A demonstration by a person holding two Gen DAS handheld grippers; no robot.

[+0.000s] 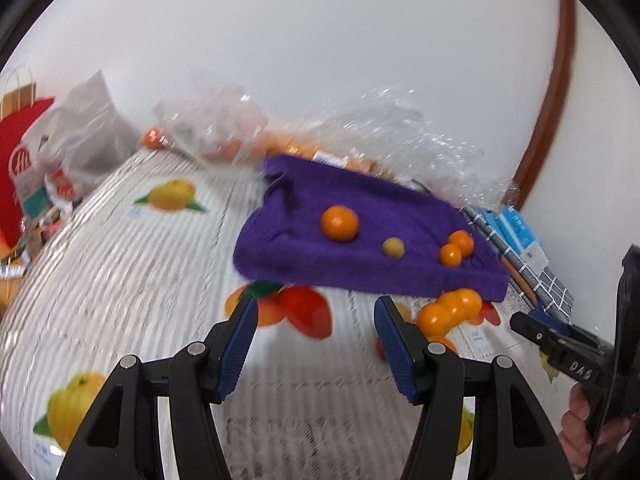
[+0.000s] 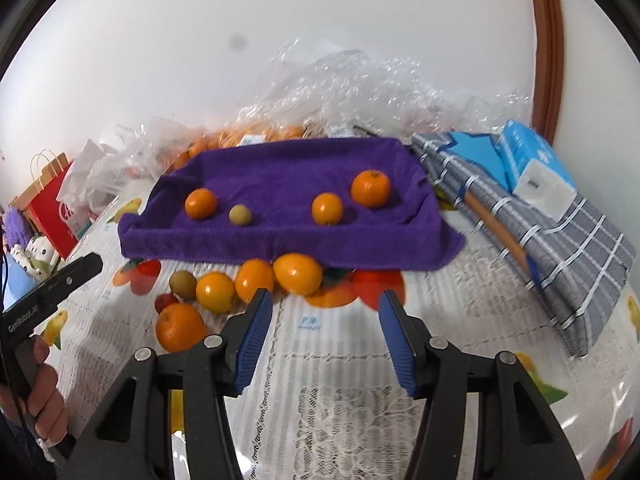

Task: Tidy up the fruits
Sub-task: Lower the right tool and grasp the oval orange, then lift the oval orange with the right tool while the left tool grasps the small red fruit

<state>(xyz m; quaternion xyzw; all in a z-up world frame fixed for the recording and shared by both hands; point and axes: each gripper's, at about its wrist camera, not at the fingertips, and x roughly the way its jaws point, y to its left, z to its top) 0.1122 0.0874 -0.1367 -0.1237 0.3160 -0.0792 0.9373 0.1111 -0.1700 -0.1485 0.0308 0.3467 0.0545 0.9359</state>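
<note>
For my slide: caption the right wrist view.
Open right gripper faces loose oranges before a purple towel.

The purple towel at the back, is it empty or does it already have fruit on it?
It has fruit on it. The purple towel carries three oranges and one small yellowish-green fruit.

Both wrist views low, facing purple towel (image 1: 360, 248); right nearer, shared.

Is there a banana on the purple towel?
No, the purple towel holds only three oranges and one small greenish fruit.
</note>
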